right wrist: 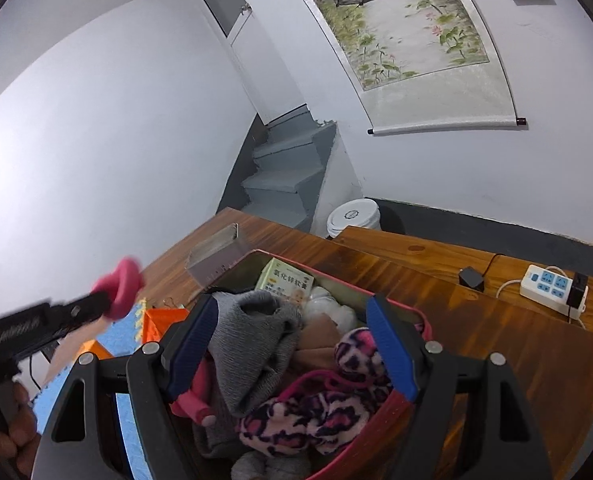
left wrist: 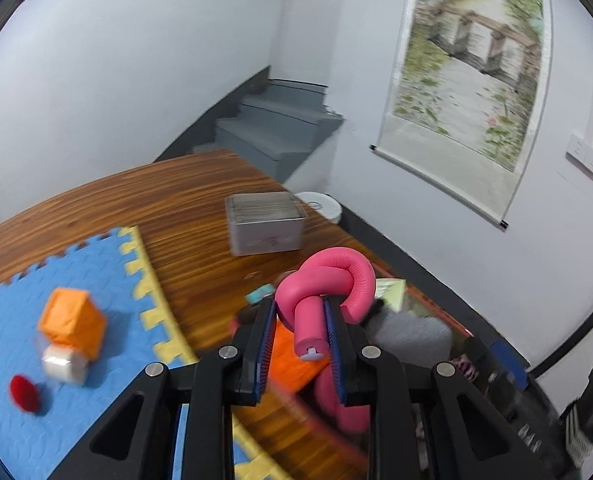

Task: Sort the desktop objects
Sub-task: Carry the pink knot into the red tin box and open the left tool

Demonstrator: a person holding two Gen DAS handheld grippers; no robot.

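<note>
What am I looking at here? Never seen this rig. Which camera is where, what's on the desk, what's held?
No robot: a person holds a two-finger gripper in each hand, each with a fisheye camera looking along its fingers. The left wrist view shows the left gripper shut on a knotted pink foam tube. The right wrist view shows the right gripper open, holding nothing, over a red-rimmed bin of clothes and a medicine box. On the wooden table lie a blue foam mat bearing an orange cube, and a grey tin.
</note>
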